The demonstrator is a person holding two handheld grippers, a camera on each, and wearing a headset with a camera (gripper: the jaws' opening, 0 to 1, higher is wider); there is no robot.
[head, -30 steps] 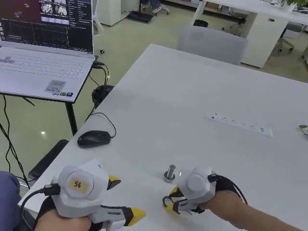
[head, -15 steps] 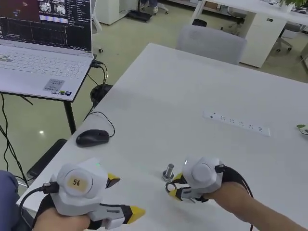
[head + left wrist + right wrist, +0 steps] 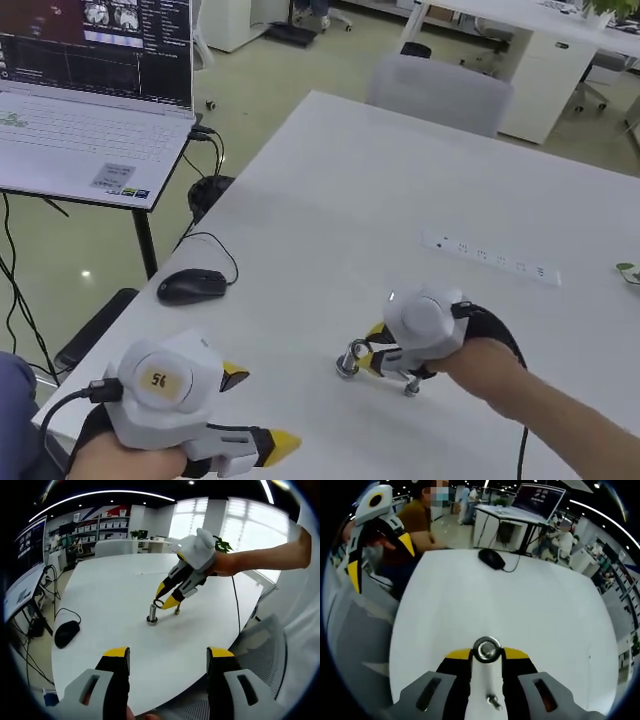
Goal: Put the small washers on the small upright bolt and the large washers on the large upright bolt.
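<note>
The right gripper [image 3: 486, 655] is clenched on a washer [image 3: 477, 650], the ring pinched flat between its yellow-tipped jaws, and a small upright bolt [image 3: 492, 700] shows at 6 o'clock from the ring, between the jaw bodies. In the left gripper view the right gripper [image 3: 167, 597] reaches in from 1 o'clock and holds the washer [image 3: 158, 603] just beside the top of the large upright bolt [image 3: 152, 615], at about 1 o'clock from it; whether ring and bolt touch I cannot tell. The small bolt [image 3: 177, 611] stands just at 3 o'clock of the large one. The left gripper [image 3: 169, 655] is released, its jaws wide apart with nothing between them, and it hovers near the table's edge at 6 o'clock from the bolts. In the head view it [image 3: 258, 410] sits at 8 o'clock of the right gripper [image 3: 365, 352]. On the white table [image 3: 400, 200] a black mouse [image 3: 193, 287] lies at 10 o'clock of the left gripper, and a power strip [image 3: 495, 258] lies at 1 o'clock of the right one.
</note>
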